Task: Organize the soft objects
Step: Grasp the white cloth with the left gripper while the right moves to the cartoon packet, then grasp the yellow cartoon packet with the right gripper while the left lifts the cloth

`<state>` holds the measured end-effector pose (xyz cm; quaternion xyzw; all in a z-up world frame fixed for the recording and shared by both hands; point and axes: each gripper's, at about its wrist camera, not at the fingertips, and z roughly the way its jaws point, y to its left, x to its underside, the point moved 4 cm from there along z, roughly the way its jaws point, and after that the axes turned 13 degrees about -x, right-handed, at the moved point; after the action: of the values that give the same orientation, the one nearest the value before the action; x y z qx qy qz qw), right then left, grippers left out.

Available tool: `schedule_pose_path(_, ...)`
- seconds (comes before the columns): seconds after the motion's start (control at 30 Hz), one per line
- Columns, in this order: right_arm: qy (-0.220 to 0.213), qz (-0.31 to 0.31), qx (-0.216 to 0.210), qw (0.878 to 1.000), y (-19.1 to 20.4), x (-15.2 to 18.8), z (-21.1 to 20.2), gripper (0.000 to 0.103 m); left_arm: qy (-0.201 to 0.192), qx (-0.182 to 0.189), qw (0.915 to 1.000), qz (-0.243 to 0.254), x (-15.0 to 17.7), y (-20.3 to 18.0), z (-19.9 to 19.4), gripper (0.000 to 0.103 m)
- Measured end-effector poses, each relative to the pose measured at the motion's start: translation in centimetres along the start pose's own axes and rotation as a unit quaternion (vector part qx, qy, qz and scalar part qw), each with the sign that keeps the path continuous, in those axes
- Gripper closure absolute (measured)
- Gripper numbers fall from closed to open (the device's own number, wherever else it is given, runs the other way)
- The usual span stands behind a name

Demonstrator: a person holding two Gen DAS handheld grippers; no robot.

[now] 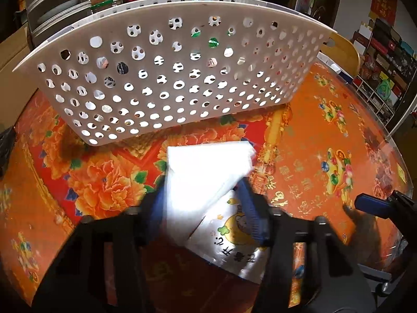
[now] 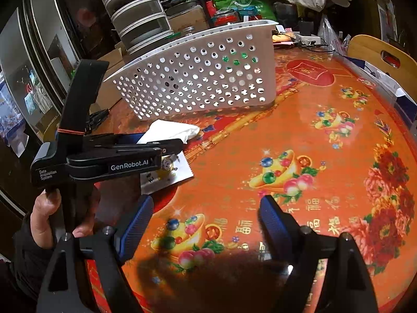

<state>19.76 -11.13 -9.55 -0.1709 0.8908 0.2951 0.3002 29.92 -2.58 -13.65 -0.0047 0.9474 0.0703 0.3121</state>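
Orange floral counter [image 2: 325,156] is spreading wide beneath my right claw [image 2: 206,224], whose jaws are gaping over bare cloth. Only the left view is showing my left claw [image 1: 206,195] pinching the white tissue pack [image 1: 206,172]; the perforated basket [image 1: 177,78] is standing at twelve o'clock, just beyond the pack's far edge.

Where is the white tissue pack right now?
The white tissue pack sits between the left claw's blue fingers, lying on a cartoon-printed packet, just in front of the white holey basket.
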Motion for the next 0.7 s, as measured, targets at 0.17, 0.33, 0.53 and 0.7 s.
schedule_pose_path(0.17,0.003,-0.01,0.0,1.0,0.5,-0.4,0.3,0.019,-0.016,0.004,0.9997,-0.018,0.2,1.6,-1.7,0.071)
schedule_pose_path(0.33,0.014,-0.027,-0.002,1.0,1.5,-0.9,1.3,0.019,-0.034,0.006,0.9986,-0.04,0.6,4.3,-3.8,0.073)
schedule_pose_path(0.53,0.051,-0.079,-0.004,0.996,3.4,-1.8,4.8,0.019,-0.046,-0.001,0.9954,-0.084,2.5,8.9,-6.3,0.073)
schedule_pose_path(0.7,0.077,-0.104,0.004,0.992,3.8,-2.8,7.5,0.019,-0.044,-0.005,0.993,-0.11,4.2,12.1,-7.3,0.073)
